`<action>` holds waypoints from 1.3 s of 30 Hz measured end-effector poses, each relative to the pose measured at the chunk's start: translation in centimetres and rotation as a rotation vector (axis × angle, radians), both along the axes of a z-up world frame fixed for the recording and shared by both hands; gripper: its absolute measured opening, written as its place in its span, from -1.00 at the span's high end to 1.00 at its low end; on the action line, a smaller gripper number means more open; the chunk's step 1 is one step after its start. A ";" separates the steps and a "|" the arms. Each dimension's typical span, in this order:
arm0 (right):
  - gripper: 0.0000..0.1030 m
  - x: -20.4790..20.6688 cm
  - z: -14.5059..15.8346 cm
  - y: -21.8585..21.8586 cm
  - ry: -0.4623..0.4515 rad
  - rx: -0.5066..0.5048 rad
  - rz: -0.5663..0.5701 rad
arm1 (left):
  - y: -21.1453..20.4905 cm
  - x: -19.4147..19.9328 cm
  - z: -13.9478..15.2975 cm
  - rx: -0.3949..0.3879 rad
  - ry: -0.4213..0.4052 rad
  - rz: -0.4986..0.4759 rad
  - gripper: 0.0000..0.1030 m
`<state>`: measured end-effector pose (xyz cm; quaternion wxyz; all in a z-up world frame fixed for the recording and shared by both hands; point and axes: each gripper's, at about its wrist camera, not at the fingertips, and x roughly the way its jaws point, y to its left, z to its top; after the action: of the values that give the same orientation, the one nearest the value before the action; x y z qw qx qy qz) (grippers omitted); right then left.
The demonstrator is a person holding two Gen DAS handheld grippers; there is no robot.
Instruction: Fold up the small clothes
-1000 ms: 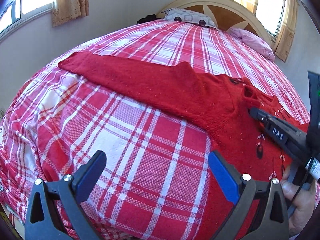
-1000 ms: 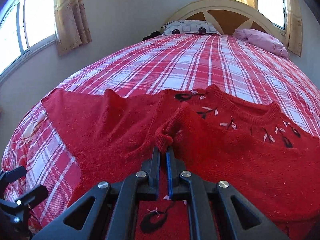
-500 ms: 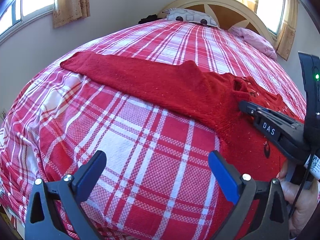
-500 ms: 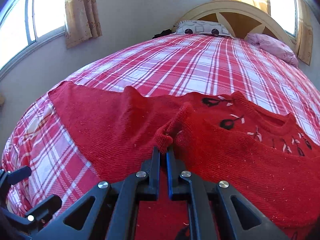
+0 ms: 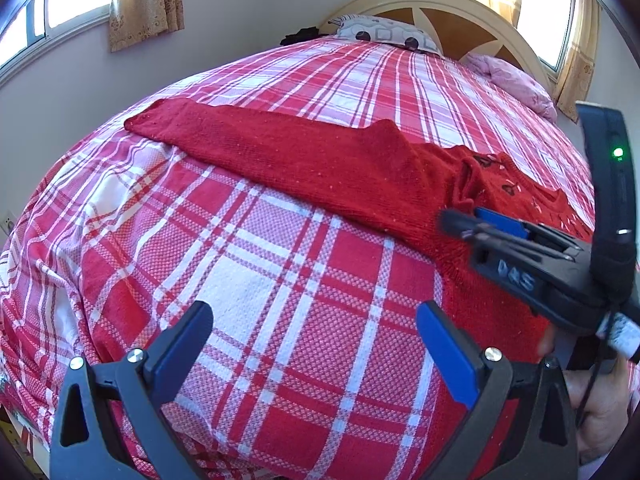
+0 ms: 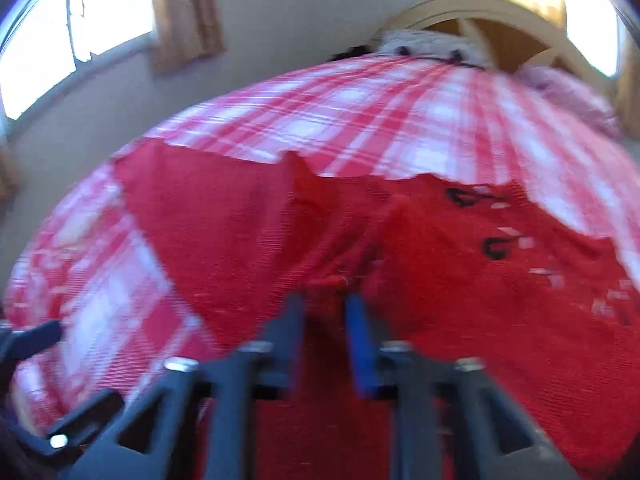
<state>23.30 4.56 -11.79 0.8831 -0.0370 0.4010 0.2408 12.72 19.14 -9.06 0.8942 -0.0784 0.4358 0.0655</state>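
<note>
A: Here's the sweater [image 5: 304, 160], red, lying flat across the near part of the bed [image 5: 280, 280]. One sleeve [image 5: 224, 136] stretches out straight toward the left edge of the checked cover, cuff just short of where the mattress curves away.

B: And the right claw [image 6: 324, 312]?

A: Jaws opening as we speak. A small gap between the pads, and the bunched cuff [image 6: 340, 276] of the other sleeve sits right at the tips, no longer pinched. That cuff lies on the chest of the sweater, beside the black stitched motifs [image 6: 496, 248]. The right-wrist view is smeared, so I cannot tell whether a pad touches the wool.

B: Left claw [image 5: 316, 336]?

A: Spread wide, nothing between the fingers [image 5: 444, 344], hovering over bare plaid at the near edge. Well apart from the sweater's hem, which passes just to the right of it.

B: Room to work?

A: Plenty. Beyond the sweater the cover runs clear up to the pillows [image 5: 384, 34] and headboard [image 5: 440, 4]. A pink pillow [image 5: 516, 80] sits at the far right corner. On the left the bed drops off toward the wall under the window [image 5: 60, 4] and curtain [image 5: 146, 0].

B: The two claws, how close?

A: From the left-wrist view the right one [image 5: 464, 220] reaches in from the right side, over the sweater's body, with a hand [image 5: 600, 400] below it. Near each other, not touching.
</note>
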 end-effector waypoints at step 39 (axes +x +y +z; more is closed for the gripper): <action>0.89 -0.3 0.1 -35.7 0.102 0.183 -0.719 | -11.2 14.3 -1.9 0.058 0.056 -0.056 -1.00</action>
<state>23.00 -31.14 -11.67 0.8899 0.1972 0.4086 -0.0481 26.99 7.93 -10.92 0.8851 -0.0384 0.4606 0.0550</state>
